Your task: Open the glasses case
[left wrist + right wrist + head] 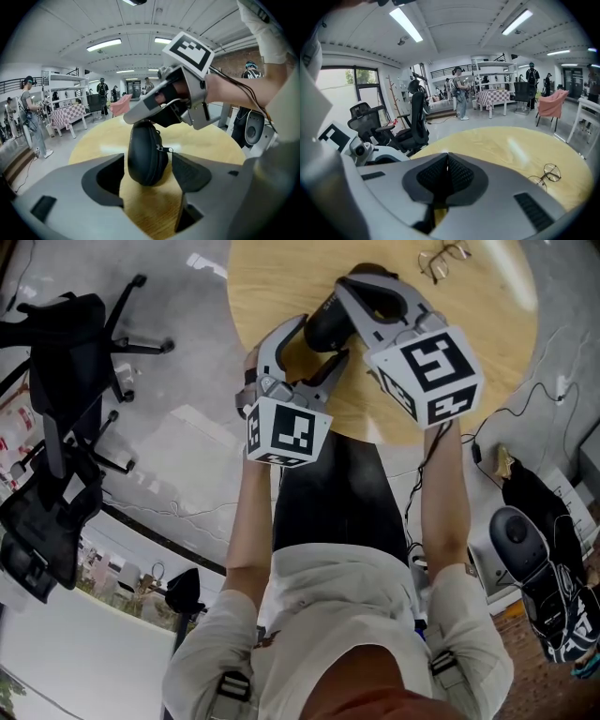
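Left gripper [148,165] gapes wide around the untouched black oval zippered glasses case [146,157], upright over the round wooden table [211,150], right gripper [447,161] closed at its top: clamp squarely, sparing the zip pull [166,150].

The glasses case [146,157] is a black, rounded hard shell. A zip seam runs round its edge, and a small metal pull sticks out at mid height. Its two halves sit closed together. It stands on end on the round, light wood table [213,143].
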`<state>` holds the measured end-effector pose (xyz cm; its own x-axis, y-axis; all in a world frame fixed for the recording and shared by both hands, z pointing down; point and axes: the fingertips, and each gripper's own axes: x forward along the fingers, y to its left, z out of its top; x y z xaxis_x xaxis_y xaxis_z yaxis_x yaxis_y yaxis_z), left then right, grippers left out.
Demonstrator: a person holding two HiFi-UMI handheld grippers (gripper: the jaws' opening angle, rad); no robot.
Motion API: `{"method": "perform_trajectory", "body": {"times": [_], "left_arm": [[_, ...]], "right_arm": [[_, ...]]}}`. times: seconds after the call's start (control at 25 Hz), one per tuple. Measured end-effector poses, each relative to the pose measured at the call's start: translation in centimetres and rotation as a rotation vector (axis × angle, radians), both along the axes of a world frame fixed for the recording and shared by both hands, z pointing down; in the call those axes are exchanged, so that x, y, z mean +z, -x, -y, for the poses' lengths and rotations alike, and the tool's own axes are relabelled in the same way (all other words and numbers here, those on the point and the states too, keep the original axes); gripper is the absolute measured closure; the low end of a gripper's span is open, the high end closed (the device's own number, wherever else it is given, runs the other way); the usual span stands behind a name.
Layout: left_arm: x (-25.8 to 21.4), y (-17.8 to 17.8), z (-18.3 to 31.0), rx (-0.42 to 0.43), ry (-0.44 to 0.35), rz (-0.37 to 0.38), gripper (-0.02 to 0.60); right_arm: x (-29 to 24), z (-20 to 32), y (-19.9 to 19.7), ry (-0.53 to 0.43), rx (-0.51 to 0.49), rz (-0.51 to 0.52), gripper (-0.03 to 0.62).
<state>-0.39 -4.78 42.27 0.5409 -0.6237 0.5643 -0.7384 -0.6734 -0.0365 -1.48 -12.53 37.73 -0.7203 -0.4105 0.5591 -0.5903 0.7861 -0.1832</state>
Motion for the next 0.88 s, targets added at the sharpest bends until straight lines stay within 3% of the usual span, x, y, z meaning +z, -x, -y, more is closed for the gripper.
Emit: {"method": "perform_trajectory", "body": {"times": [0.16,0.36,0.88], "left_arm": [[1.1,0.2,1.2,-0.036,0.014,0.078,0.262],[1.2,0.1,1.9,-0.043,0.006,0.096,0.273],[-3.5,0.0,2.3,-0.058,-0.011,-0.136,0.291]], "right_arm": [[-0.1,0.4,0.1,0.022,0.023,0.032,0.573],[-0.2,0.6,-0.2,0.034,0.048,0.067,0.572],[-4.0,-2.8,-2.1,-0.118,-0.006,0.017,0.572]]}}
